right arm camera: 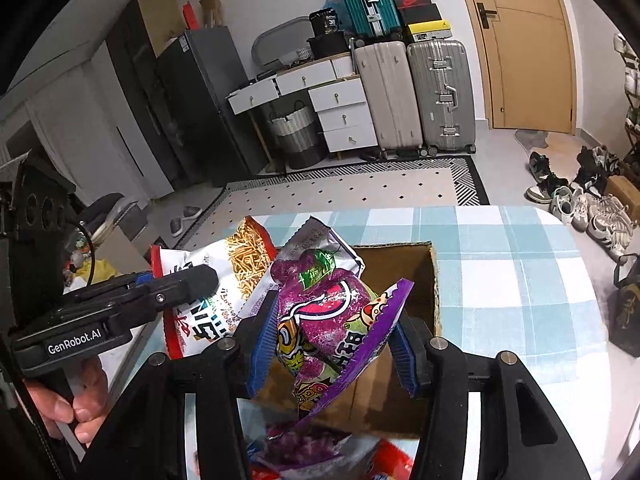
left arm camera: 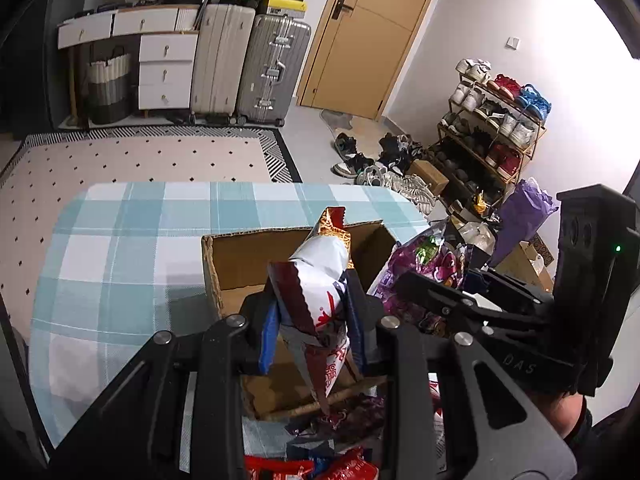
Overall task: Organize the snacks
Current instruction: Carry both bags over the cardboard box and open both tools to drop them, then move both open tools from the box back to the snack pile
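My left gripper (left arm camera: pixel 312 328) is shut on a white and red snack bag (left arm camera: pixel 316 280) and holds it upright above the open cardboard box (left arm camera: pixel 236 256). My right gripper (right arm camera: pixel 334 344) is shut on a purple snack bag (right arm camera: pixel 320 320) and holds it over the same box (right arm camera: pixel 416 268). The left gripper (right arm camera: pixel 188 284) with its white and red bag (right arm camera: pixel 216 272) shows at the left in the right wrist view. The right gripper (left arm camera: pixel 452 300) and its purple bag (left arm camera: pixel 424 264) show at the right in the left wrist view. More snack packs (left arm camera: pixel 344 468) lie on the table in front of the box.
The box stands on a table with a blue checked cloth (left arm camera: pixel 120 248). Beyond it are a dotted rug (left arm camera: pixel 140 160), suitcases (left arm camera: pixel 272 68), a white drawer unit (left arm camera: pixel 164 72), a door (left arm camera: pixel 368 36), and a shoe rack (left arm camera: pixel 492 128) with shoes on the floor.
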